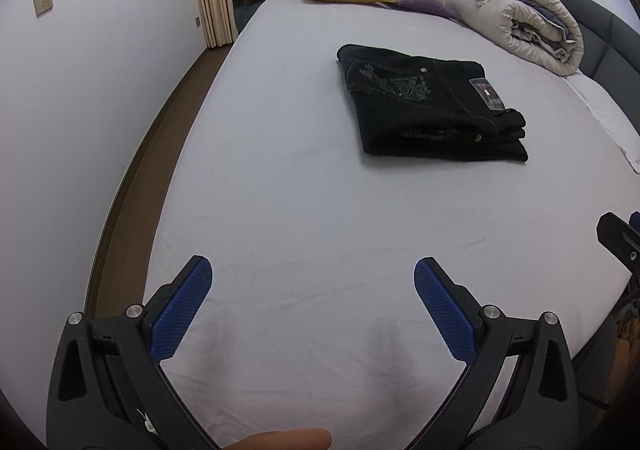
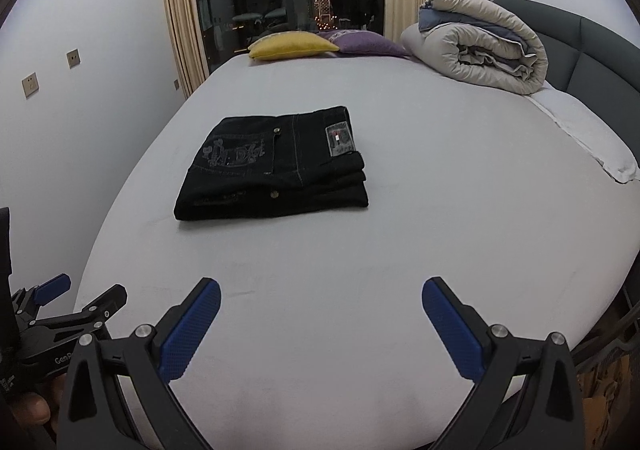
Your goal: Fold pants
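Note:
Black jeans [image 1: 430,105] lie folded into a compact rectangle on the white bed sheet [image 1: 300,209], back pocket embroidery and waistband label facing up. They also show in the right wrist view [image 2: 276,165], left of centre. My left gripper [image 1: 314,278] is open and empty, hovering over the near part of the bed, well short of the jeans. My right gripper [image 2: 320,298] is open and empty, also over the near edge of the bed. The left gripper also shows in the right wrist view [image 2: 80,300] at the lower left.
A rolled duvet [image 2: 480,41] lies at the far right by the grey headboard [image 2: 592,45]. A yellow pillow [image 2: 292,45] and a purple pillow [image 2: 368,41] lie at the far end. A white pillow [image 2: 584,133] lies on the right. A wall and floor strip [image 1: 152,169] run along the left.

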Tool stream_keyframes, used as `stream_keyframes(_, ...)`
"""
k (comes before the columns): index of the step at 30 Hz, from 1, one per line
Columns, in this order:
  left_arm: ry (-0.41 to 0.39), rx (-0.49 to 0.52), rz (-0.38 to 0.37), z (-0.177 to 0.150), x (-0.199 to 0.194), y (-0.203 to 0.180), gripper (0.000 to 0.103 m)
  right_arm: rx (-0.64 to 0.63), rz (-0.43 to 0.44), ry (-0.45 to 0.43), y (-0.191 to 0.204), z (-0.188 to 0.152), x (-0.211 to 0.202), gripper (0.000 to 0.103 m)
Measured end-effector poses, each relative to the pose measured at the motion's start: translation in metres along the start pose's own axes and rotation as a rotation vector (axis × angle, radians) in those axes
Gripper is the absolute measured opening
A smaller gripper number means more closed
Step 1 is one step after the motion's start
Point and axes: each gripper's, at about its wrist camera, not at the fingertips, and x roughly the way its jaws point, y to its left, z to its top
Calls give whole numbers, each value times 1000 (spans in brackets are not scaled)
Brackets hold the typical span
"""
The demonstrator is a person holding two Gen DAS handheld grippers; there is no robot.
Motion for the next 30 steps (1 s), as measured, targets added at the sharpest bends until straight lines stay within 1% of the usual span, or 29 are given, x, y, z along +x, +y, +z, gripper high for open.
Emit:
stream_keyframes(9, 9, -3, 4, -2, 3, 0, 103, 0, 0, 25, 2, -6, 7, 103)
stream_keyframes(30, -1, -2, 3, -3, 0, -2, 103, -3, 1, 28, 5, -6, 7, 103)
